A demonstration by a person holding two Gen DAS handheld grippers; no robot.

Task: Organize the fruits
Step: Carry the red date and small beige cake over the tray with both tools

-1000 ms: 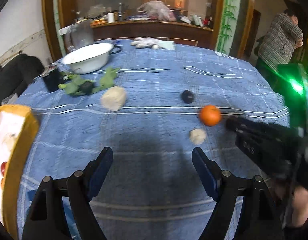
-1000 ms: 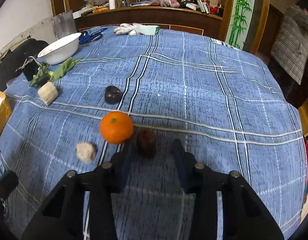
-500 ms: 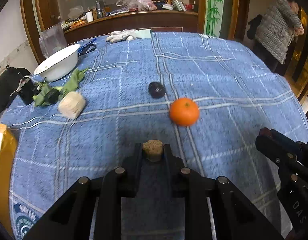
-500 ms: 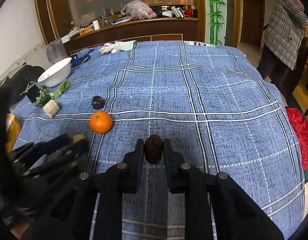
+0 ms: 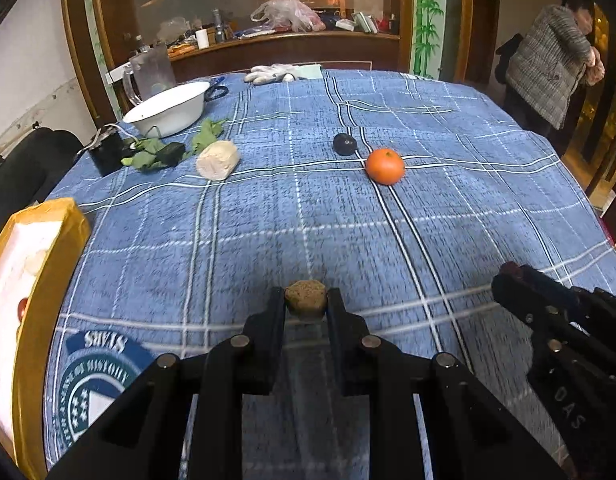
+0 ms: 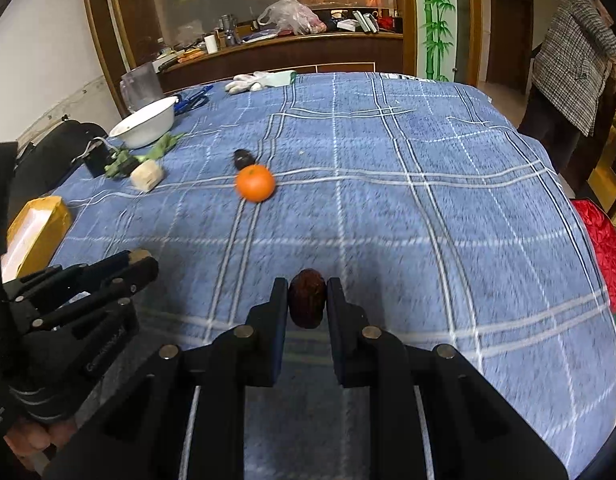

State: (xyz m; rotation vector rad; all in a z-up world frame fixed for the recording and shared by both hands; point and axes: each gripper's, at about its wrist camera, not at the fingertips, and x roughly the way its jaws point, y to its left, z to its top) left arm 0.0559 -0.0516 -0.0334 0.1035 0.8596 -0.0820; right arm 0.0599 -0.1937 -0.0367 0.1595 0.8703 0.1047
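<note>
The left gripper [image 5: 305, 305] pinches a small tan fruit [image 5: 305, 300] at lower centre; the right gripper [image 6: 307, 300] clamps a dark brown date [image 6: 306, 298] (wrinkled). Above centre, a tangerine [image 5: 385, 166] lies on the blue plaid tablecloth [image 5: 448, 208]; a yellow-rimmed tray [image 5: 47, 264] sits at left.

Two wrist fisheyes, aimed forward and down from low above the table's near edge.
Orange [image 5: 385, 166] [image 6: 255, 183], bowl [image 5: 167, 109] [image 6: 144, 122] and far counter are shared; left view is set left.
</note>
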